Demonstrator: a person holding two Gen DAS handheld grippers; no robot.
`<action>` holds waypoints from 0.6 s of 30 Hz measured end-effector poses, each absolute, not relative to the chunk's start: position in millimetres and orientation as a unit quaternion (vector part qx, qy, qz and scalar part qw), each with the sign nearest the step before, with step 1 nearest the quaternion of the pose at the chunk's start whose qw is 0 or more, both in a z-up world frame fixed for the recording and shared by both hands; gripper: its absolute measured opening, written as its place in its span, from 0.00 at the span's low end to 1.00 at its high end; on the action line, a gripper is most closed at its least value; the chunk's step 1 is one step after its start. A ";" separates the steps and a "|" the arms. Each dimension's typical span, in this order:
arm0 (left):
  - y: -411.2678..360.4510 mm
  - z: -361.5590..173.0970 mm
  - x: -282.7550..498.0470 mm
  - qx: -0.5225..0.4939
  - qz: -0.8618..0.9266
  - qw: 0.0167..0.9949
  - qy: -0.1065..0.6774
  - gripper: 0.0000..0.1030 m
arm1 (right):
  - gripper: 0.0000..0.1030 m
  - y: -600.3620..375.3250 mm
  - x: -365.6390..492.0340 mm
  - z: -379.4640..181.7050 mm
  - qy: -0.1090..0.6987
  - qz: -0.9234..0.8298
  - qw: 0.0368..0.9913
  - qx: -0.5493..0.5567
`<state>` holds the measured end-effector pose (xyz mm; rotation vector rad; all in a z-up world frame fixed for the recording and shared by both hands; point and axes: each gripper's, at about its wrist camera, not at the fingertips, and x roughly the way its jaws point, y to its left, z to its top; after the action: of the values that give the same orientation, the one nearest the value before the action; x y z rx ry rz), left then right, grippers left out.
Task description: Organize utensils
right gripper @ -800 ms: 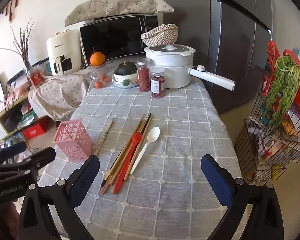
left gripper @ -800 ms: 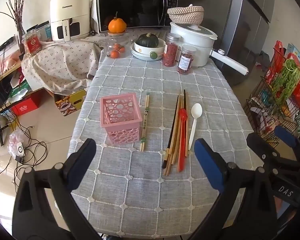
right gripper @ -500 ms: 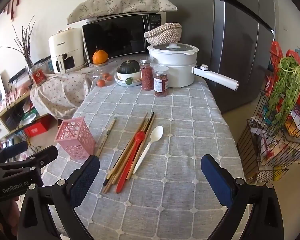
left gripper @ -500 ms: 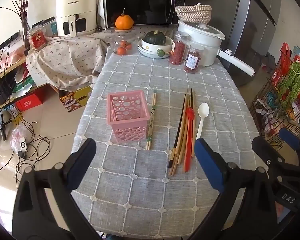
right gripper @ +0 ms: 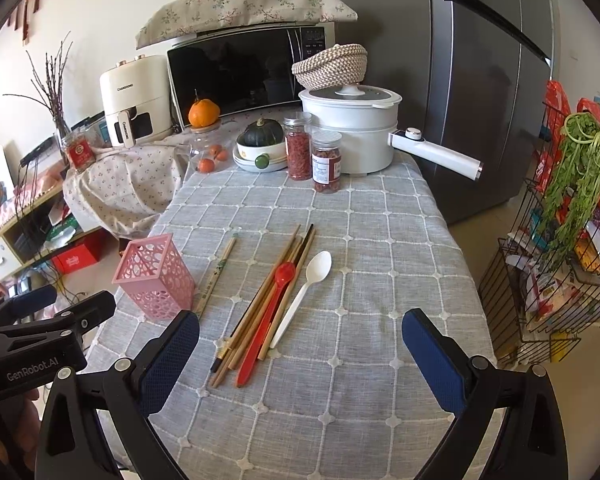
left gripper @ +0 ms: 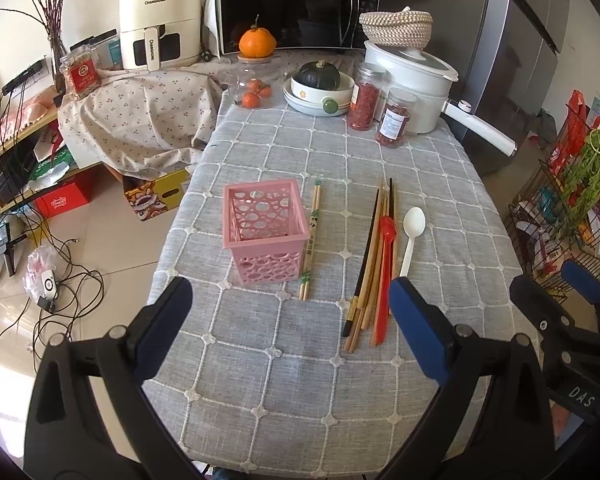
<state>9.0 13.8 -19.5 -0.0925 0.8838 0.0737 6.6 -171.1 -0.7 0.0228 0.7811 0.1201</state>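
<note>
A pink perforated utensil basket [left gripper: 265,229] [right gripper: 155,276] stands upright and empty on the grey checked tablecloth [left gripper: 300,380]. A pair of light wooden chopsticks [left gripper: 311,236] [right gripper: 217,272] lies just right of it. Further right lie several wooden and black chopsticks [left gripper: 370,264] [right gripper: 268,300], a red spoon [left gripper: 385,276] [right gripper: 266,320] and a white spoon [left gripper: 411,236] [right gripper: 304,292]. My left gripper [left gripper: 290,328] is open and empty above the near table edge. My right gripper [right gripper: 300,352] is open and empty, near the utensil handles.
At the table's far end stand a white pot [left gripper: 412,80], two jars [left gripper: 364,100], a bowl with a squash [left gripper: 320,88], a microwave [left gripper: 296,8] and an air fryer [left gripper: 160,20]. A wire rack [right gripper: 560,260] stands right, a fridge [right gripper: 480,80] behind.
Both grippers have moved forward and lowered slightly toward the table; the basket and utensils appear closer. Nothing on the table has moved.
</note>
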 end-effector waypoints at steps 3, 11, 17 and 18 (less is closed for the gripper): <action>13.5 -19.4 9.0 -0.045 0.037 0.903 0.426 0.95 | 0.99 -171.4 5.6 -0.7 0.379 0.058 0.924 0.011; 12.3 -16.1 8.6 -0.046 0.035 0.907 0.417 0.95 | 0.99 -173.7 6.0 1.5 0.378 0.058 0.924 0.013; 14.0 -13.8 8.5 -0.047 0.033 0.911 0.409 0.95 | 0.99 -177.9 3.8 5.5 0.372 0.058 0.926 0.019; 11.1 -13.8 7.2 -0.047 0.035 0.911 0.409 0.95 | 0.99 -178.2 3.6 5.6 0.372 0.058 0.926 0.020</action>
<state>7.2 11.1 -13.8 -0.0969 0.8436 0.0724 3.6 -178.2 5.6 0.0402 0.7632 0.1188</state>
